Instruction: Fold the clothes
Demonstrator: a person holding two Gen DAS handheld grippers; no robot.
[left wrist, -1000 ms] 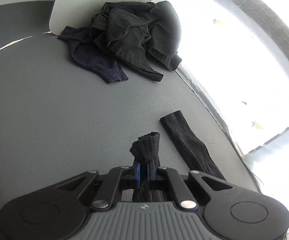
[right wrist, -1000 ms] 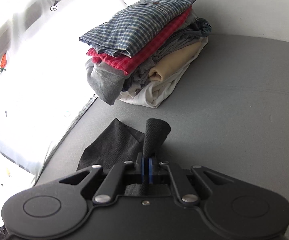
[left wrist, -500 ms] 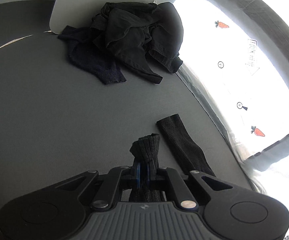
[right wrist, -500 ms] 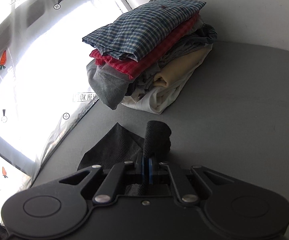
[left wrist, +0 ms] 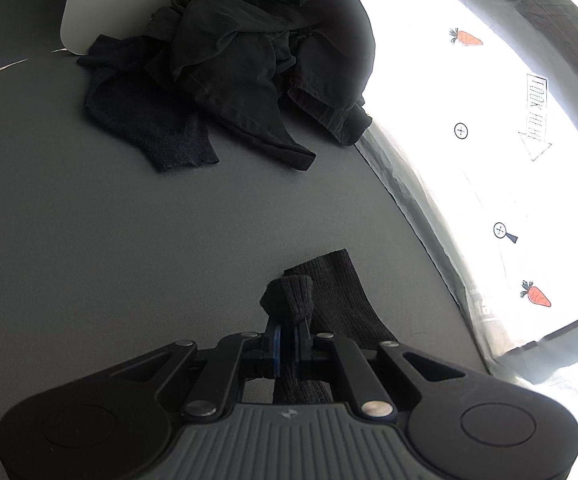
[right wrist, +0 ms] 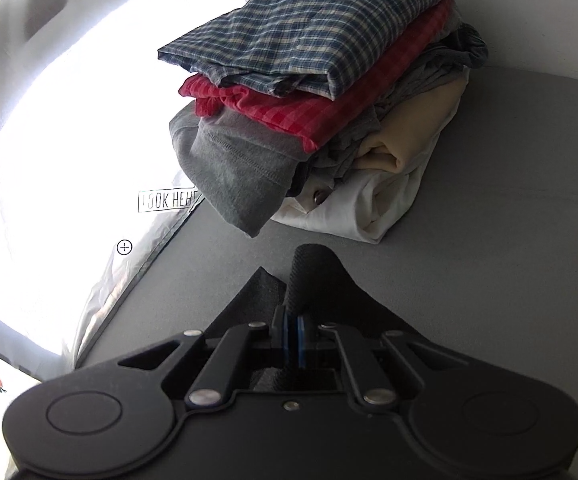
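Both the left gripper point(left wrist: 285, 338) and right gripper point(right wrist: 293, 334) pinch the dark ribbed garment point(left wrist: 341, 300) on the grey table point(left wrist: 109, 240); the folded stack point(right wrist: 321, 92) sits at twelve o'clock

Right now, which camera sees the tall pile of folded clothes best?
The right wrist view. The folded stack fills its upper middle, with the blue plaid shirt on top and the red checked one under it. The left wrist view misses it, showing only a crumpled dark heap.
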